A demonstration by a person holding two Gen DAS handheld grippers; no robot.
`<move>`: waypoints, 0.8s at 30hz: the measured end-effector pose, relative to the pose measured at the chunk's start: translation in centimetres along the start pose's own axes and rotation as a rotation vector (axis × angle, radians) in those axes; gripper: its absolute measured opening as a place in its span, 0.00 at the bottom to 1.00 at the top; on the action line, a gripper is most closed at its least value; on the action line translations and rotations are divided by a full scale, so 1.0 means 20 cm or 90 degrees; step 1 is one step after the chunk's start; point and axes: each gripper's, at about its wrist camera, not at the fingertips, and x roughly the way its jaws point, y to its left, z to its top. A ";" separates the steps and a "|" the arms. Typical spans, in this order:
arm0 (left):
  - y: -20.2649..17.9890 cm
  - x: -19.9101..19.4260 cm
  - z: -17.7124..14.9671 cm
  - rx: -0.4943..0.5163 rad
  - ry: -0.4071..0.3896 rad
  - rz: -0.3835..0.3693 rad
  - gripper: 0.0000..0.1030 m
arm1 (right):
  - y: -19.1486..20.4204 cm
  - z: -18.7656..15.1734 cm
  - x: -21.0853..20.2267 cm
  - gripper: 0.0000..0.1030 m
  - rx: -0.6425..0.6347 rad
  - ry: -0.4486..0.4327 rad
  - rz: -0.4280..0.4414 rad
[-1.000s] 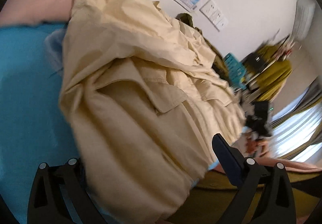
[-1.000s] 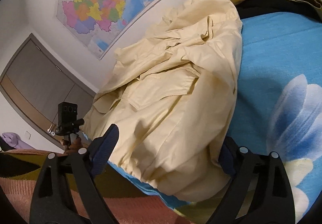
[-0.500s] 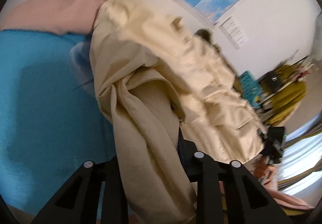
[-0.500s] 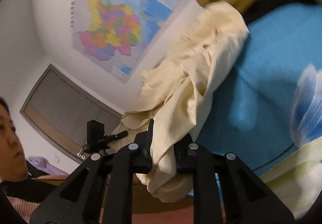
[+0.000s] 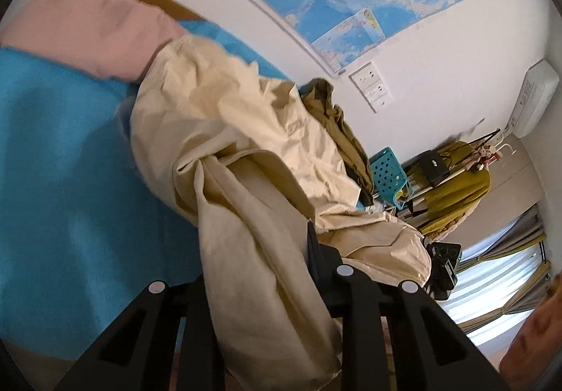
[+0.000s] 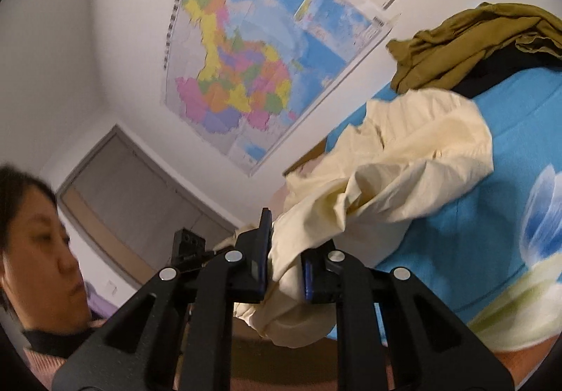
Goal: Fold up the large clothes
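Cloth fills both our views: the cream jacket (image 5: 246, 159) trails across the blue bedsheet (image 5: 63, 180) at mid-frame. Our left gripper (image 5: 260, 271) and right gripper (image 6: 284, 261) each pinch a bunch of it. At upper right an olive garment (image 6: 467, 39) lies just beyond; a pink pillow (image 5: 87, 32) sits upper left, beneath a wall map (image 6: 253, 64).
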 end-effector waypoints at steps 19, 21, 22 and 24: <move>-0.18 0.20 0.70 0.038 0.014 0.061 0.21 | -0.21 0.60 0.33 0.15 0.059 -0.036 -0.053; -0.17 0.25 0.76 0.034 0.016 0.073 0.21 | -0.25 0.64 0.37 0.15 0.070 -0.031 -0.059; -0.16 0.27 0.78 0.031 0.017 0.076 0.21 | -0.27 0.66 0.39 0.15 0.074 -0.027 -0.063; -0.14 0.31 0.84 0.024 0.019 0.082 0.21 | -0.31 0.72 0.44 0.15 0.081 -0.024 -0.077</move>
